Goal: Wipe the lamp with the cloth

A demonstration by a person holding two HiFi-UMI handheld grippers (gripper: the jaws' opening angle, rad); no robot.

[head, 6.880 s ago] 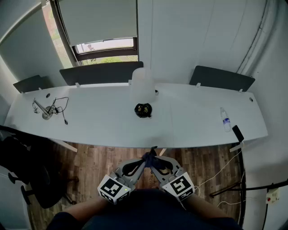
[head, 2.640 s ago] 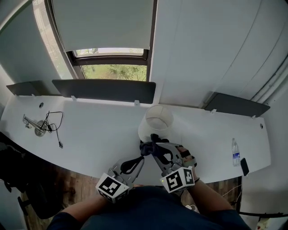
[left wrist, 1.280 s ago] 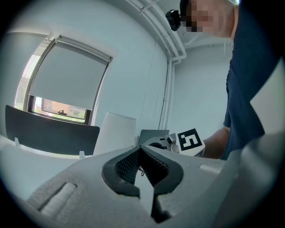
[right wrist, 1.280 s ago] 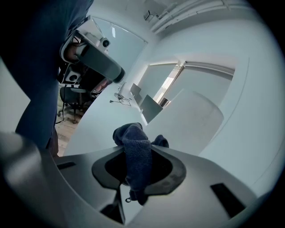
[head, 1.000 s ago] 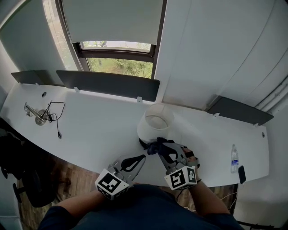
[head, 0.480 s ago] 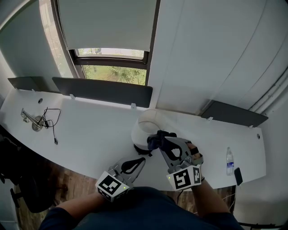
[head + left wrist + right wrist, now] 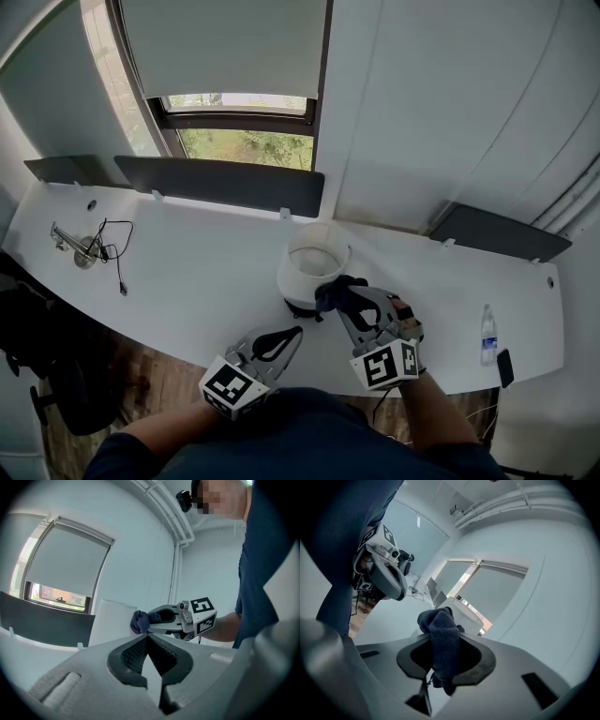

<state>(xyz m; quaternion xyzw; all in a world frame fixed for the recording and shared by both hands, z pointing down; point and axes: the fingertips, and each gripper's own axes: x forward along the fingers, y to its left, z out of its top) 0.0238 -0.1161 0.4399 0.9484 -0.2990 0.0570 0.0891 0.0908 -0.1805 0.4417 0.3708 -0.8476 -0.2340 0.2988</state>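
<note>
The lamp has a white cylindrical shade [image 7: 309, 272] on a black base [image 7: 298, 310] and stands at the middle of the white desk [image 7: 187, 272]. My right gripper [image 7: 341, 292] is shut on a dark blue cloth [image 7: 331, 292], which lies against the shade's lower right side. In the right gripper view the cloth [image 7: 443, 639] bulges out between the jaws, with the shade [image 7: 465, 614] just behind it. My left gripper [image 7: 296, 331] hangs shut and empty below the desk's front edge, and its own view shows the jaws meeting [image 7: 147, 637].
A water bottle [image 7: 487, 333] and a phone [image 7: 506, 367] lie at the desk's right end. A metal fitting with a black cable [image 7: 89, 248] lies at the left end. Dark panels [image 7: 220, 178] line the desk's back edge under a window [image 7: 248, 145].
The person has come up to the desk. Within the last second my right gripper carried the cloth from beside the lamp's base up to the shade's side. The left gripper stayed low.
</note>
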